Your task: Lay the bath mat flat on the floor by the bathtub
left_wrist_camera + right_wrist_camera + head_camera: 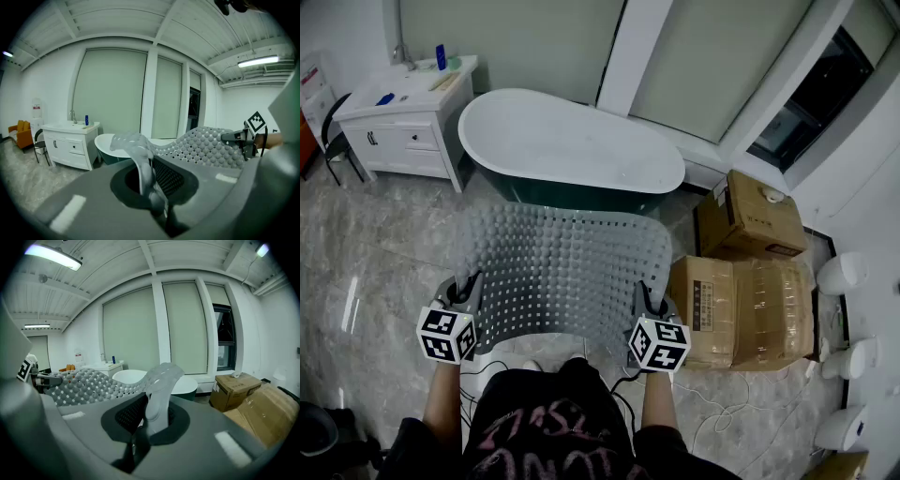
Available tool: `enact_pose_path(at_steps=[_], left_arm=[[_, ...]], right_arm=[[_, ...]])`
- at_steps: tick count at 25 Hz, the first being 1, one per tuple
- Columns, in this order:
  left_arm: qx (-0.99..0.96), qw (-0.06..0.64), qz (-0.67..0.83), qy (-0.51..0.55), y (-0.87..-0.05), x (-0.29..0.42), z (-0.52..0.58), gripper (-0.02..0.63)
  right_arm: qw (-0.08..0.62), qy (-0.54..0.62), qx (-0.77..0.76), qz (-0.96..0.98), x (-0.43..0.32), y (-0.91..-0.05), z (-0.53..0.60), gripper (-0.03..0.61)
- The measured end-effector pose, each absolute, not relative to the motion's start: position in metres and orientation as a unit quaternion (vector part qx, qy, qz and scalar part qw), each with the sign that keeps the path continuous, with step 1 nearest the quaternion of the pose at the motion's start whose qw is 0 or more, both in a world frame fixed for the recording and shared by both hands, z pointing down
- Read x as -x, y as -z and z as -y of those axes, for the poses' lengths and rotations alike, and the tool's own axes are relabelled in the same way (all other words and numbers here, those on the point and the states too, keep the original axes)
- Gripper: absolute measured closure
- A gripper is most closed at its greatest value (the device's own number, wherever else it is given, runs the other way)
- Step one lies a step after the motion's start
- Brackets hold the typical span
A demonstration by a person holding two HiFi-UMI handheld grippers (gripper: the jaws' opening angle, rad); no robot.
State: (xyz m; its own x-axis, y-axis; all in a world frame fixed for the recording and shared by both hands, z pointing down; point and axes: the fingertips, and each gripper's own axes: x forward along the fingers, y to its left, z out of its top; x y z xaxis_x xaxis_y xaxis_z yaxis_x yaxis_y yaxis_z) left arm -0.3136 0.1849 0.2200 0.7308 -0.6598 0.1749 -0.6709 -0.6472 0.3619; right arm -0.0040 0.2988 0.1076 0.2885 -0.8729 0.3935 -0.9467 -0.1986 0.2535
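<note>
A grey studded bath mat (562,267) hangs spread in the air in front of the white, dark-sided bathtub (572,145). My left gripper (471,292) is shut on the mat's near left edge, my right gripper (639,302) is shut on its near right edge. In the left gripper view the mat (206,145) curls up out of the left gripper (149,180) and runs right to the other gripper. The right gripper view shows the mat (89,383) rising from the right gripper (152,420) and stretching left. The mat's far edge droops toward the tub.
A white vanity cabinet (405,127) stands left of the tub, with a dark chair (337,141) beside it. Cardboard boxes (750,272) are stacked at the right. White cables (722,412) lie on the marble floor (375,253). White fixtures (848,356) line the right wall.
</note>
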Motion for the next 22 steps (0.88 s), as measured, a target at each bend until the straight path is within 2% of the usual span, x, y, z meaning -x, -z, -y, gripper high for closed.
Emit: enact_pose_path(at_steps=[22], left_arm=[[-0.910,0.213,0.355,-0.016,-0.234,0.315,-0.204,0.598]], right_arm=[[0.221,-0.093,-0.777,0.582,0.012,-0.121,-0.317,0.529]])
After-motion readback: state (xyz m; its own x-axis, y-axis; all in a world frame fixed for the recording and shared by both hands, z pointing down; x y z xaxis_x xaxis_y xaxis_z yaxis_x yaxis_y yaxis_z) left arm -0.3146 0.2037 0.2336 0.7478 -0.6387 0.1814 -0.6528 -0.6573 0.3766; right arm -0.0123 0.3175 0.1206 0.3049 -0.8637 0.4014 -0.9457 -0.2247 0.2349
